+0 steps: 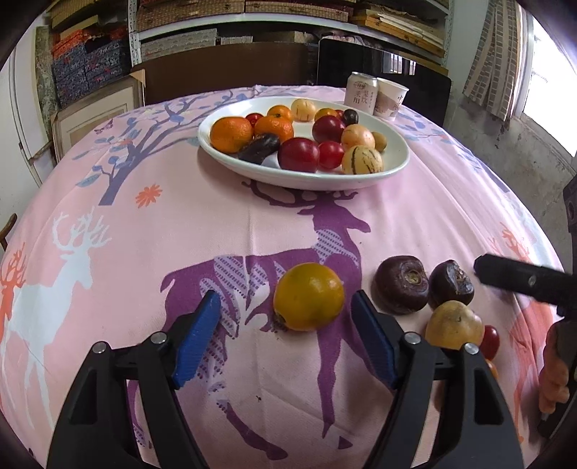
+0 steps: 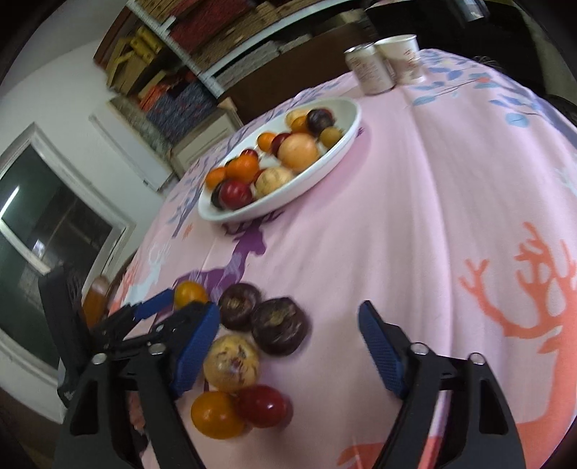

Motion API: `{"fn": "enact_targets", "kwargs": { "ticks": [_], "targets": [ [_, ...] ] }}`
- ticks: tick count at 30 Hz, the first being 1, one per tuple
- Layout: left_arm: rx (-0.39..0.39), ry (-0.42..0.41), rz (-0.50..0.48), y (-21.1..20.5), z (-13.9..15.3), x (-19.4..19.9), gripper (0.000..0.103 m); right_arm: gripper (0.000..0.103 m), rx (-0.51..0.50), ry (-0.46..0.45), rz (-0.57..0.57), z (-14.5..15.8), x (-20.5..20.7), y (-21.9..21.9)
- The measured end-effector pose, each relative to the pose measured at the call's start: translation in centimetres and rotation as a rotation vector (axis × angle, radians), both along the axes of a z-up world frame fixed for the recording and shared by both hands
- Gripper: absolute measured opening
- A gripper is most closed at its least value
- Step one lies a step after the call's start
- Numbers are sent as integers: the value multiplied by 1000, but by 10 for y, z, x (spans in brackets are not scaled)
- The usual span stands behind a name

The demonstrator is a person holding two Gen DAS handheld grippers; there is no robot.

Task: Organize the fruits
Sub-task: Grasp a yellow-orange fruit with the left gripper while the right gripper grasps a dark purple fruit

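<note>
Left tongs (image 1: 285, 314) spread apart, blue pads (image 1: 196, 339) either side of a yellow-orange fruit (image 1: 308, 296) without touching it, that fruit resting on the purple deer of the pink cloth (image 1: 414, 216) covering the desk; right tongs (image 2: 288, 335) likewise parted, nothing pressed between the pads, left pad just beside a pale speckled fruit (image 2: 230, 362), right pad over bare cloth; seen from the right wrist, the left tongs at the far left with the yellow-orange fruit between their tips; just right of that fruit, two dark purple fruits (image 1: 400, 283) lying side by side and touching; nearer than those, the pale speckled fruit, with a small red fruit (image 2: 263, 406) and a small orange one (image 2: 216, 415) touching each other close behind it; a tip of the right tongs jutting in from the right edge of the left-wrist view, near the second purple fruit, with fingers of a hand (image 1: 553, 378) below it; farther across the desk, well apart from the loose fruit, a white oval plate (image 1: 396, 166) loaded with oranges, red fruits, dark purple ones and pale striped ones; beyond the plate, a can (image 1: 360, 92) and a paper cup (image 1: 391, 99) standing upright, side by side; behind the desk, shelves (image 1: 252, 21) stacked with boxes; right-wrist view somewhat blurred.
</note>
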State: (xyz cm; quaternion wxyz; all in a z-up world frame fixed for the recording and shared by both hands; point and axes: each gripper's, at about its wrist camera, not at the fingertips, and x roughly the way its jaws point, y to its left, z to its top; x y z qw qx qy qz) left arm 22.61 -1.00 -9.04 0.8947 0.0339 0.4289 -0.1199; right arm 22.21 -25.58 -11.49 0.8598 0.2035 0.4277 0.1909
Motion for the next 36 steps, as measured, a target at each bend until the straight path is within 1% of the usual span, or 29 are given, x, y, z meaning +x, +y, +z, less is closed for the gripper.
{"fn": "enact_targets", "kwargs": {
  "ticks": [1, 2, 4, 6, 9, 13, 17, 20, 23, 26, 27, 28, 30, 32, 33, 34, 36],
  "targets": [
    [0, 5, 2, 0, 0, 1, 75, 65, 1, 7, 12, -1, 0, 2],
    [1, 7, 4, 1, -1, 1, 76, 57, 3, 15, 23, -2, 1, 4],
    [1, 5, 6, 1, -1, 0, 78, 51, 0, 28, 38, -5, 1, 7],
    [3, 7, 4, 1, -1, 1, 79, 49, -23, 22, 46, -5, 0, 11],
    [12, 11, -1, -1, -2, 1, 79, 48, -27, 17, 57, -5, 0, 15],
    [16, 17, -4, -2, -3, 1, 79, 39, -33, 12, 52, -6, 2, 17],
    [-4, 29, -18, -5, -4, 3, 79, 38, -51, -2, 56, -5, 2, 20],
    [-3, 26, -26, -7, -4, 3, 79, 38, -58, -8, 52, -4, 1, 20],
    [-25, 5, -18, -7, -1, 4, 79, 38, -76, -27, 1, 0, 0, 11],
    [-31, -8, -4, -7, 1, 7, 79, 38, -90, -40, -46, 3, 0, 1],
    [-32, -5, -5, -7, 1, 8, 76, 38, -95, -37, -52, 2, 0, 0],
    [-37, -4, -9, -7, 1, 8, 64, 38, -97, -34, -51, 1, 1, 0],
    [-49, 9, -22, -7, 0, 9, 53, 38, -106, -31, -45, 0, 1, 1],
    [-53, 22, -27, -7, -2, 9, 51, 38, -109, -28, -45, 0, 1, 1],
    [-60, 23, -31, -6, -2, 8, 45, 38, -108, -25, -46, -1, 1, 1],
    [-68, 25, -36, -6, -2, 7, 41, 38, -105, -23, -46, -1, 1, 0],
    [-76, 27, -36, -5, -2, 6, 38, 38, -107, -24, -46, -1, 1, 0]
  ]
}}
